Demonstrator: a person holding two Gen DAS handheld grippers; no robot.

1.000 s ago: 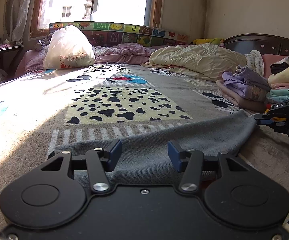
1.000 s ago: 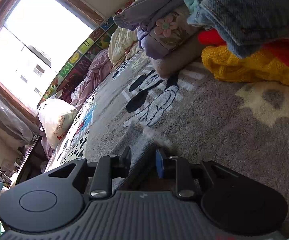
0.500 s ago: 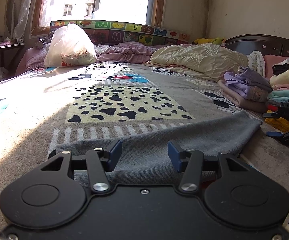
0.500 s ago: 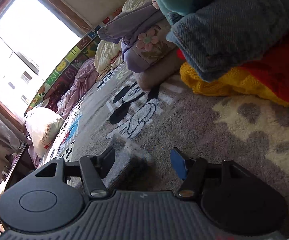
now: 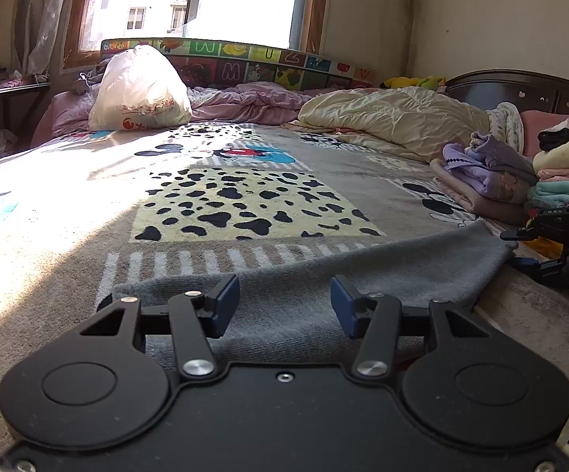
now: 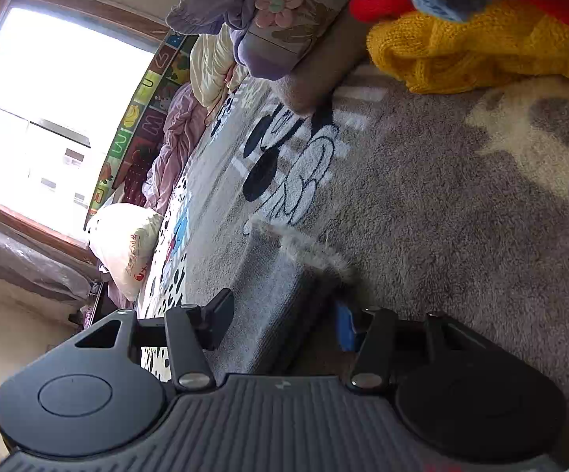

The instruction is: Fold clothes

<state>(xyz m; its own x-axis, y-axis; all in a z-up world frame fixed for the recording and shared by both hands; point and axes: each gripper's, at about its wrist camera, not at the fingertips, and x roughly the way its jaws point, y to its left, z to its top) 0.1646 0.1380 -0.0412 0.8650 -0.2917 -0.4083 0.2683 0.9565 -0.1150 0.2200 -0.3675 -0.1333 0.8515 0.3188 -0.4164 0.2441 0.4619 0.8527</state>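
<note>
A grey folded garment [image 5: 324, 271] lies flat on the patterned bed blanket [image 5: 205, 204], right in front of me. My left gripper [image 5: 284, 306] is open and empty, its blue-padded jaws held just above the garment's near part. My right gripper [image 6: 280, 324] is open, tilted on its side, with the garment's right end [image 6: 272, 295] lying loose between its jaws. The right gripper also shows at the far right of the left wrist view [image 5: 552, 240], beside the garment's right corner.
Stacks of folded clothes [image 5: 520, 181] stand at the right, close to the right gripper; a yellow knit [image 6: 481, 47] and a purple piece [image 6: 245, 8] lie nearest. A white plastic bag [image 5: 139, 90] and rumpled quilts [image 5: 383, 118] lie at the far end by the window.
My right gripper has opened and let go of the garment's right end, which now lies on the blanket. The left gripper has stayed open and barely moved.
</note>
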